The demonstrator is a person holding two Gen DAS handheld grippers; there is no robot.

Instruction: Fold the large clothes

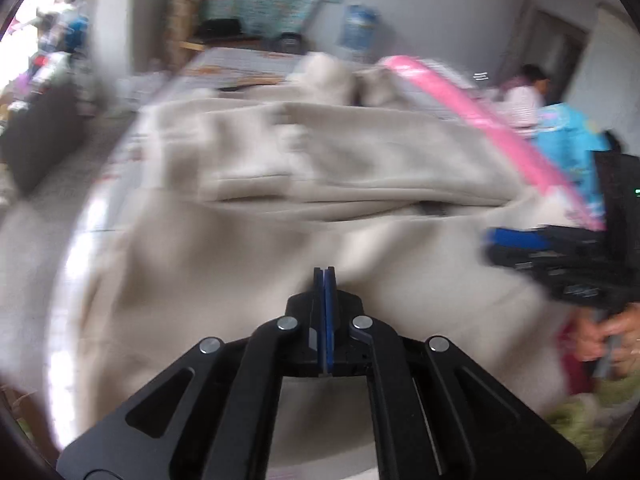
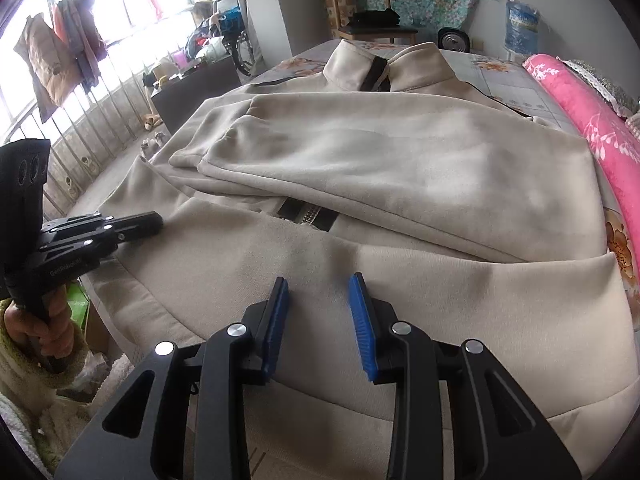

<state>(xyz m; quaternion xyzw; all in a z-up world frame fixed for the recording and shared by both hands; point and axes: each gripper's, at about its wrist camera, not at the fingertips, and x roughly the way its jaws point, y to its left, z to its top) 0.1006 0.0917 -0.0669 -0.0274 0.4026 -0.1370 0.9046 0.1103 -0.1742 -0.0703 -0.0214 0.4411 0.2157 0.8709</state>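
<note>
A large beige zip-up jacket (image 2: 400,152) lies spread on the bed, collar (image 2: 376,64) at the far end. One sleeve (image 2: 224,148) is folded across the chest, and a short stretch of dark zipper (image 2: 308,214) shows below it. My right gripper (image 2: 319,280) is open over the jacket's lower front, its blue pads apart with nothing gripped. My left gripper (image 1: 324,276) is shut, pads pressed together over the blurred jacket (image 1: 280,160), no cloth visibly between them. From the right wrist view the left gripper (image 2: 158,220) points at the jacket's left edge. The right gripper (image 1: 490,240) shows blurred at the right.
A pink flowered bolster (image 2: 580,96) runs along the bed's right side on a floral sheet (image 2: 496,76). A wooden chair (image 2: 372,12) and small fan (image 2: 452,40) stand beyond the bed. Clothes hang at the barred window (image 2: 60,56). A person (image 1: 520,100) sits at the back right.
</note>
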